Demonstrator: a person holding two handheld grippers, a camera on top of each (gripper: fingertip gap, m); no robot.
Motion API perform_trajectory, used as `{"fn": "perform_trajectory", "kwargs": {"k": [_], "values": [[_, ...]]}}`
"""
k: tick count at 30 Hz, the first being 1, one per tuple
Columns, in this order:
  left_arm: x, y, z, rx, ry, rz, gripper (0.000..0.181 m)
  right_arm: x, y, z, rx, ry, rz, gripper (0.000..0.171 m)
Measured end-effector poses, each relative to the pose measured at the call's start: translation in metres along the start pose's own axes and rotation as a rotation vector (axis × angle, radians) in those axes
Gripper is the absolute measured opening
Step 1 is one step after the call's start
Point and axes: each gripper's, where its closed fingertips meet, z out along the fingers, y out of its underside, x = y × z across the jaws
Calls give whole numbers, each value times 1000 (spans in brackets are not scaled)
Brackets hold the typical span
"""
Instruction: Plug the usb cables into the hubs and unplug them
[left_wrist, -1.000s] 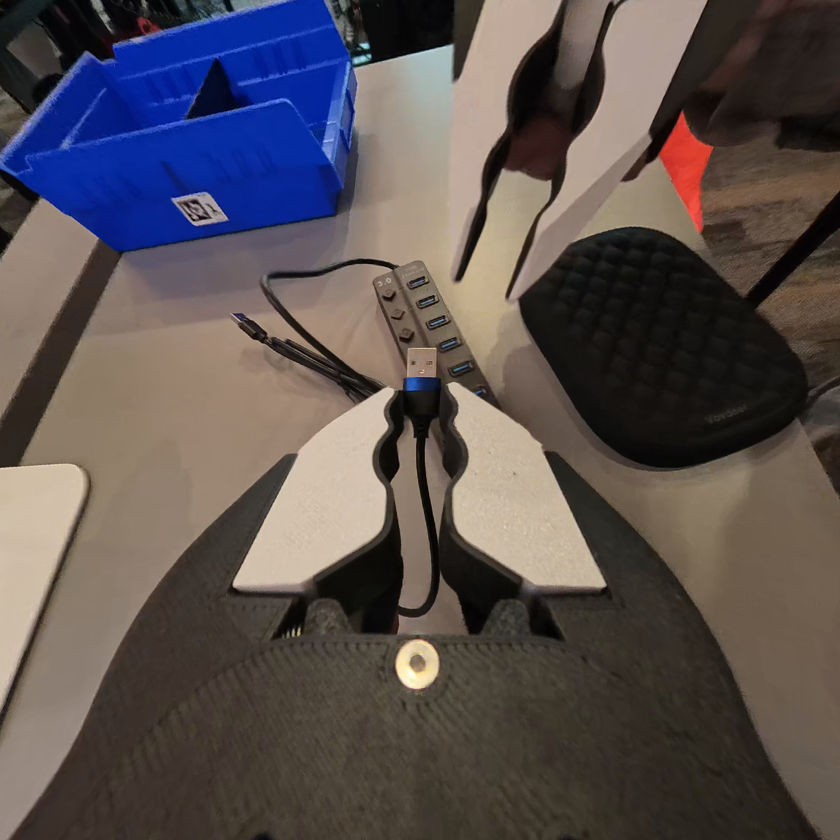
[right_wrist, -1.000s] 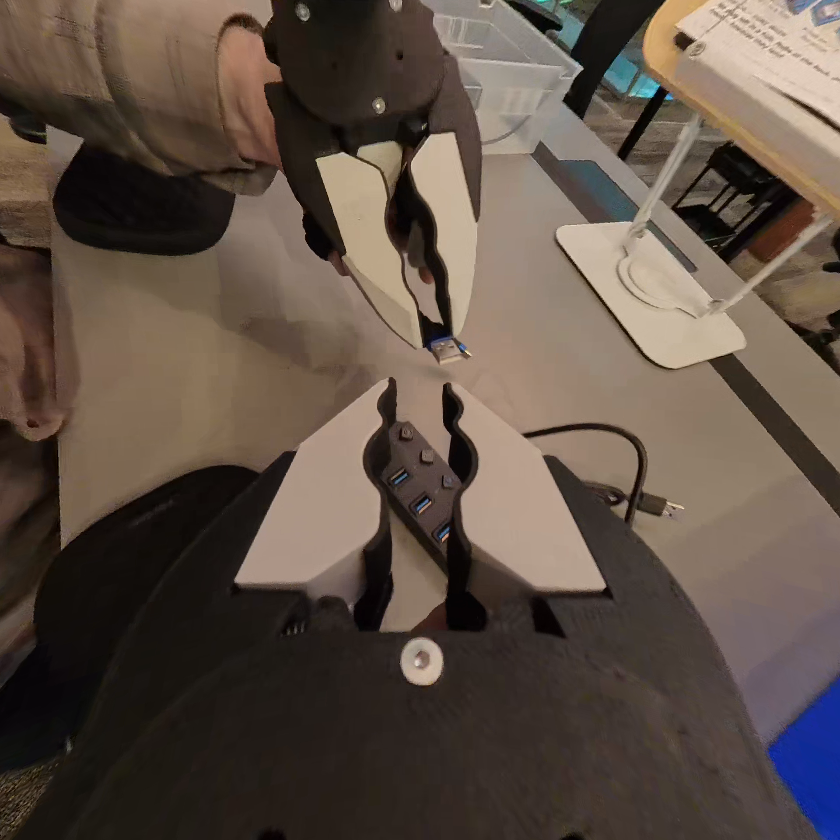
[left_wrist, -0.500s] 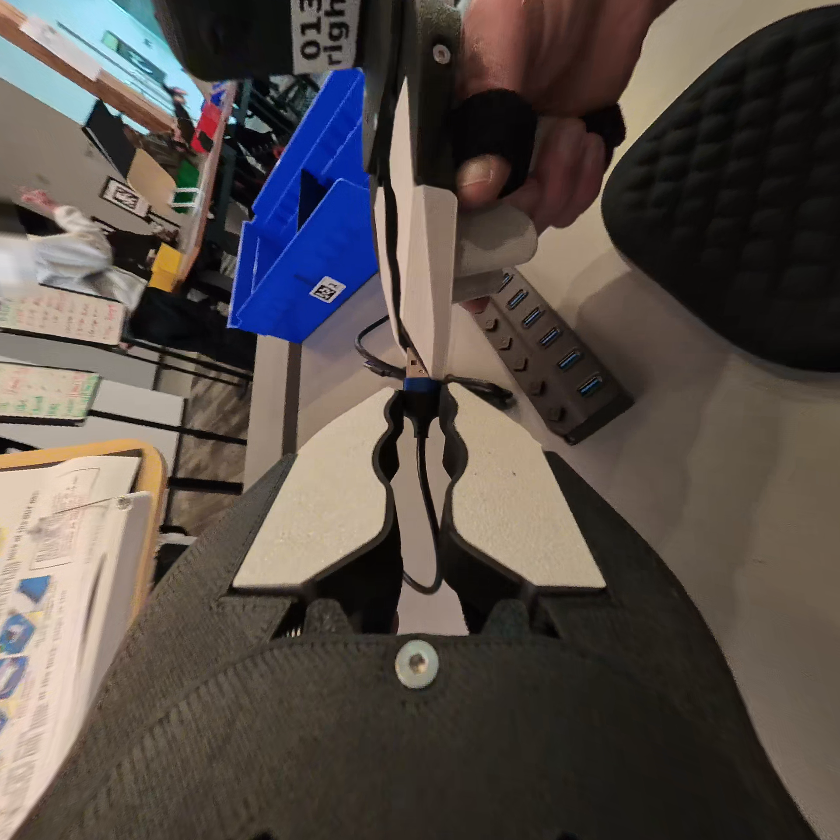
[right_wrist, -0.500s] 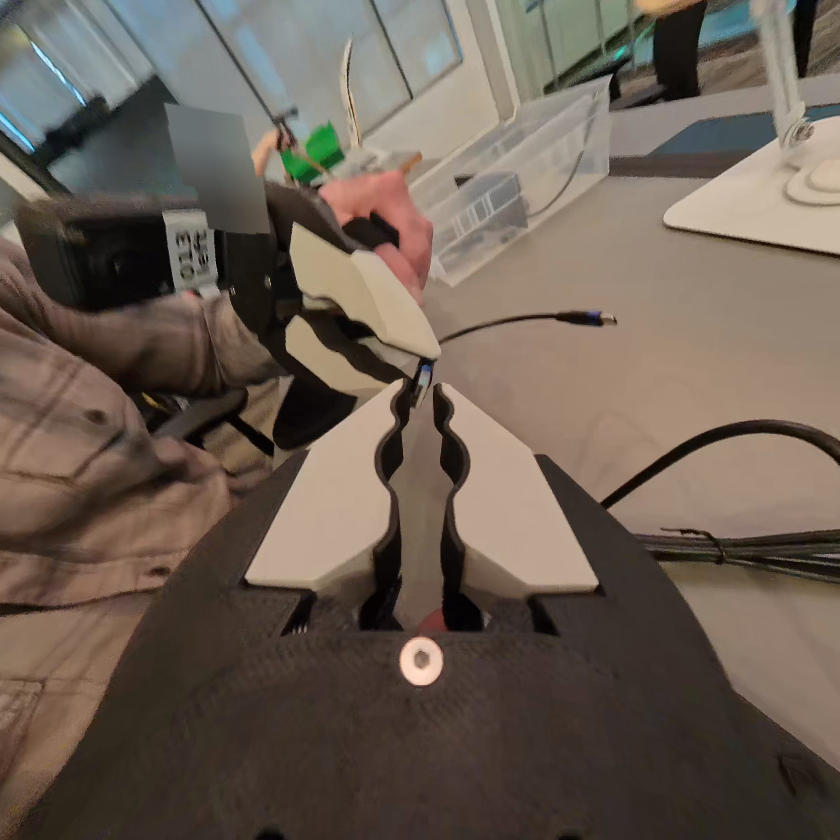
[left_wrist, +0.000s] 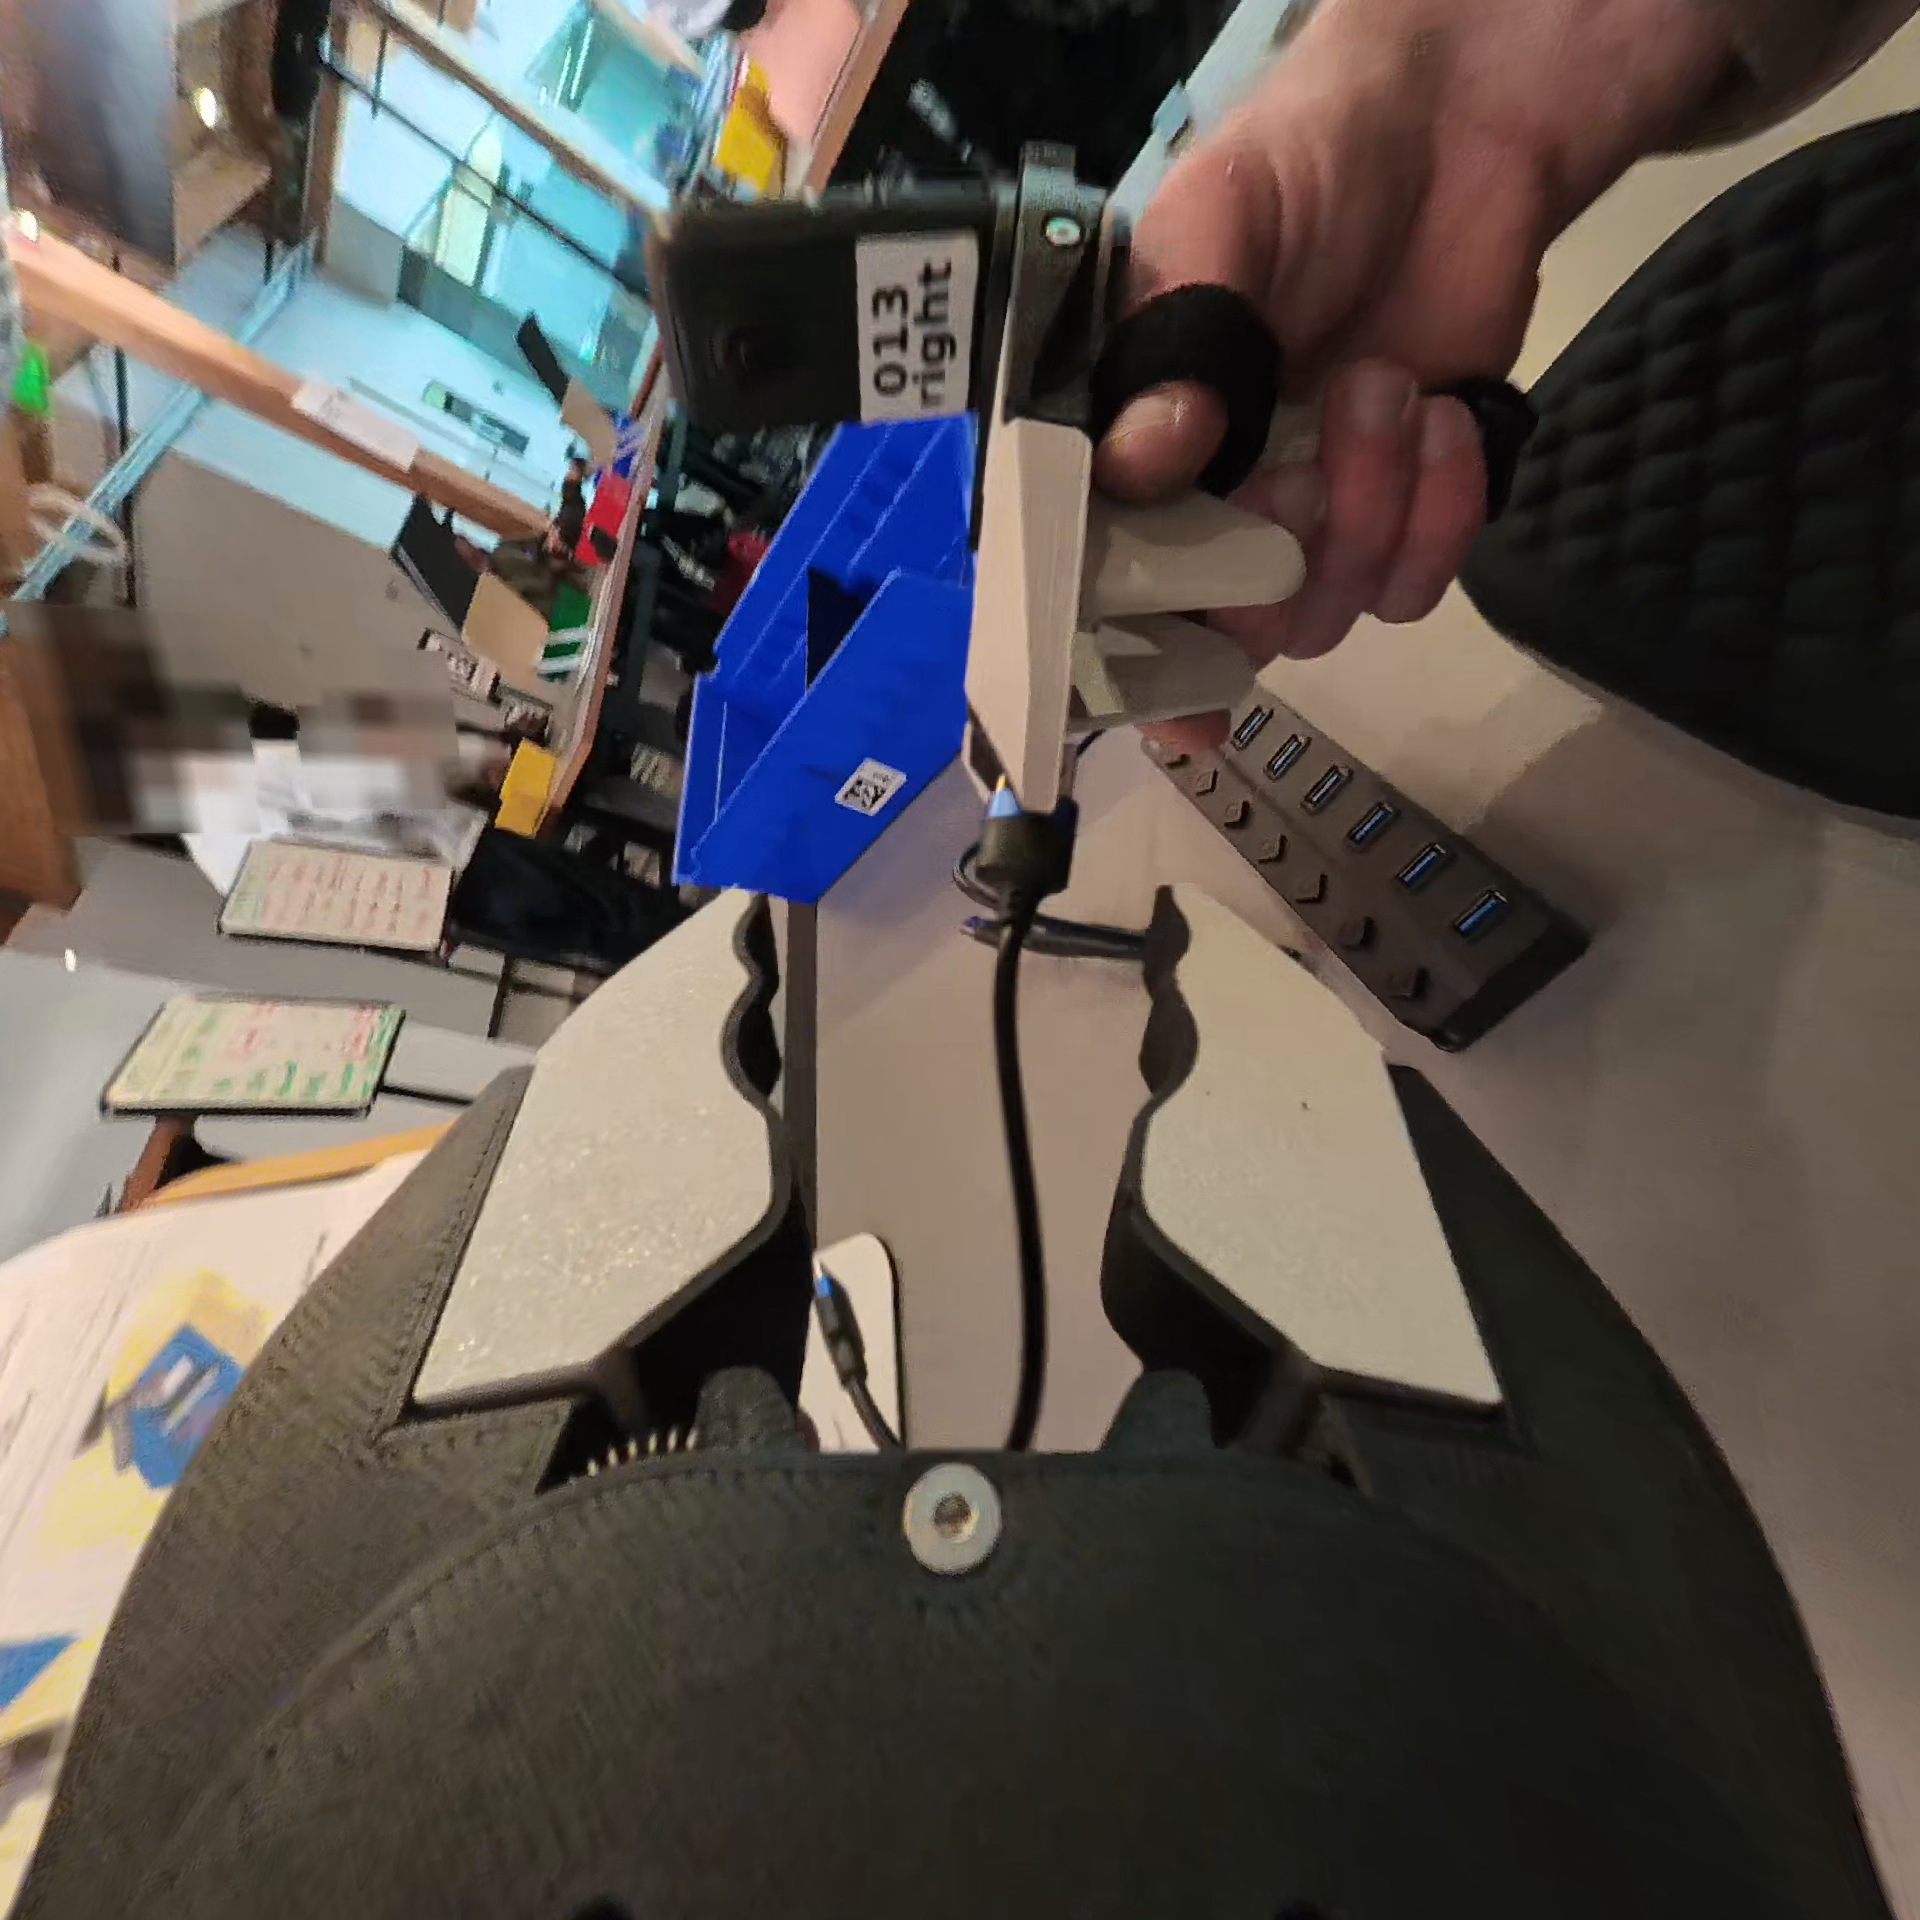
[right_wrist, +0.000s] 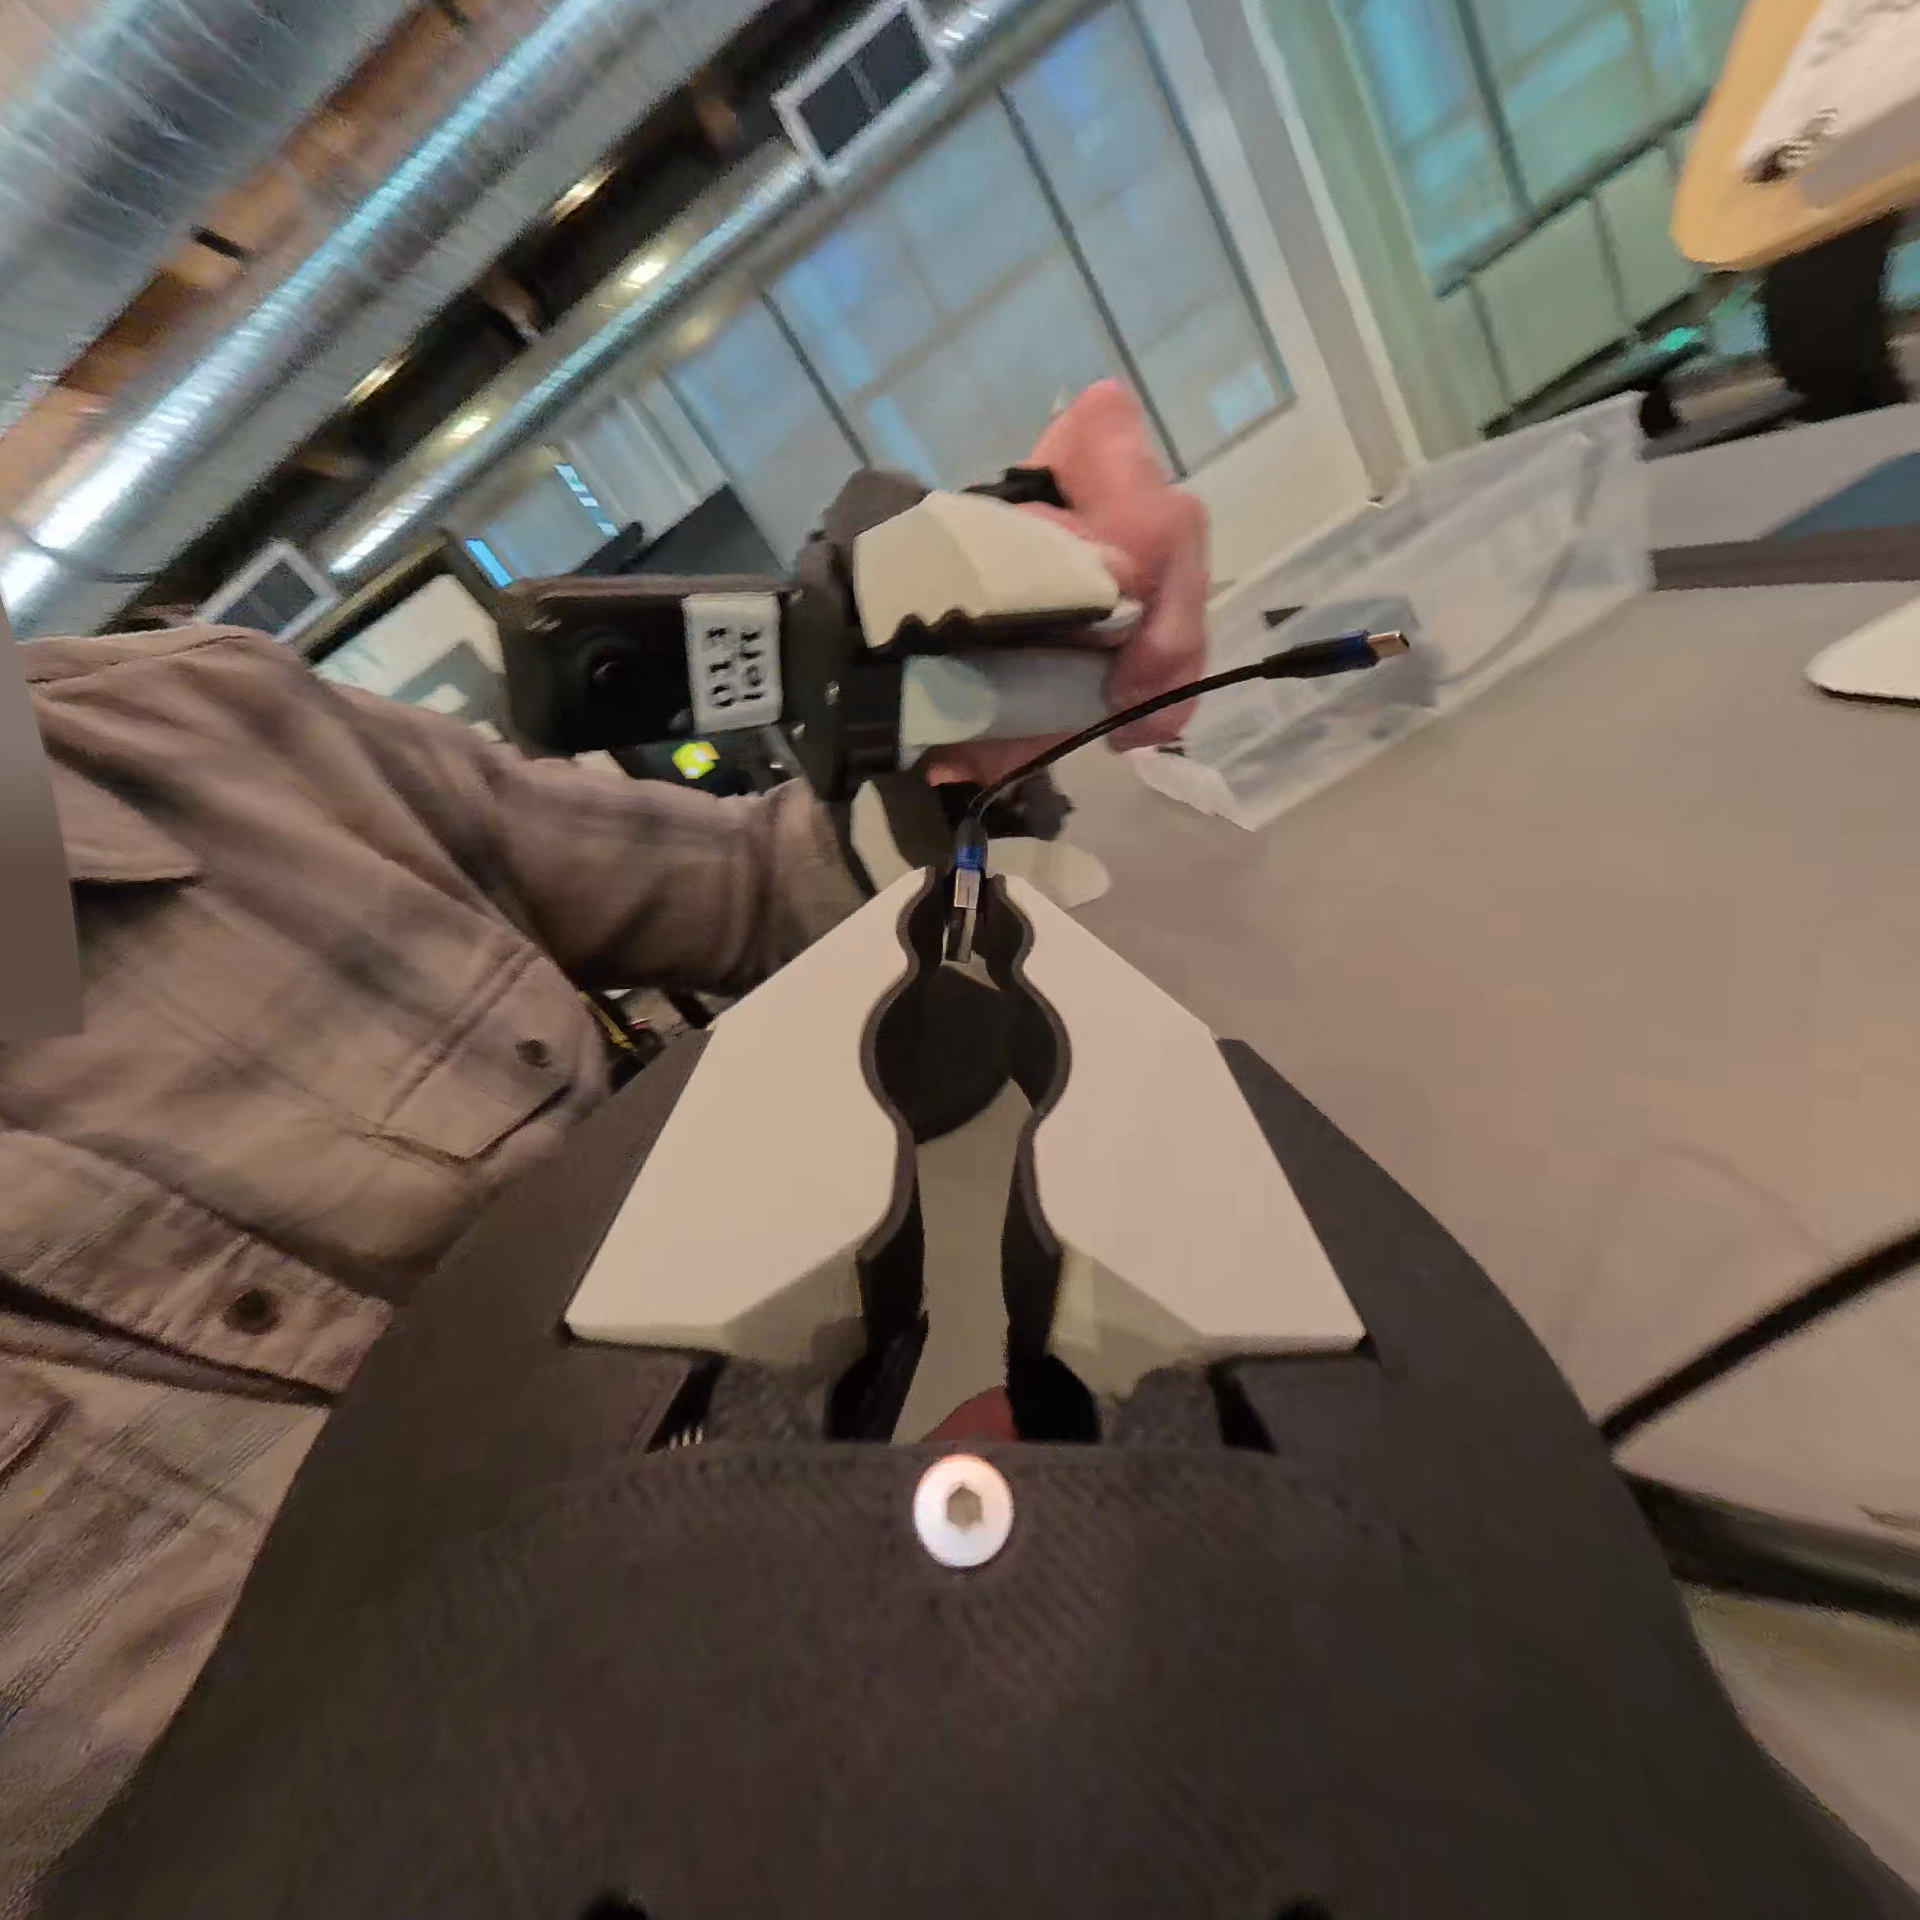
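Note:
A short black USB cable (left_wrist: 1013, 1091) with a blue-collared USB-A plug (right_wrist: 961, 920) hangs between my two grippers. My right gripper (right_wrist: 961, 888) is shut on the metal end of that plug; in the left wrist view its tip (left_wrist: 1023, 800) pinches the plug from above. My left gripper (left_wrist: 961, 904) is open, and the cable runs loose down the gap between its fingers. The cable's other small plug (right_wrist: 1351, 649) sticks out free in the air. The black multi-port USB hub (left_wrist: 1371, 862) lies on the grey table (left_wrist: 1662, 1195), right of both grippers, with no plug in it.
A blue divided bin (left_wrist: 831, 727) stands on the table behind the grippers. A black quilted cushion (left_wrist: 1714, 468) lies beyond the hub. A clear plastic box (right_wrist: 1455, 582) and a white lamp base (right_wrist: 1870, 665) sit farther off. Printed papers (left_wrist: 156, 1403) are at lower left. My left and right fingertips are right by each other. My left gripper's tips are some 12 cm from the black multi-port USB hub (left_wrist: 1371, 862).
My left gripper has opened and let go of the USB-A plug. My right gripper has closed on that plug. Both grippers have tilted and lifted away from the table.

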Motion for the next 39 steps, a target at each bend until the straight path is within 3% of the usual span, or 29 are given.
{"fn": "perform_trajectory", "kwargs": {"k": [6,10,16,22,33,36,39], "values": [[-13,-30,-28,134,243,57,68,-20,5,9,-13,-178,-2,5],[1,-37,-27,167,305,59,55,-33,-3,13,24,-262,-12,5],[8,-40,-21,274,143,-26,18,-33,-7,9,64,-289,36,5],[7,-43,-18,300,29,-88,17,-32,-8,5,98,-296,71,5],[7,-59,-24,370,6,-122,17,-38,-6,2,88,-341,76,5],[6,-62,-24,369,3,-117,7,-36,-4,0,110,-344,88,5],[6,-61,-25,375,12,-139,14,-37,-2,-2,103,-345,87,5]]}}
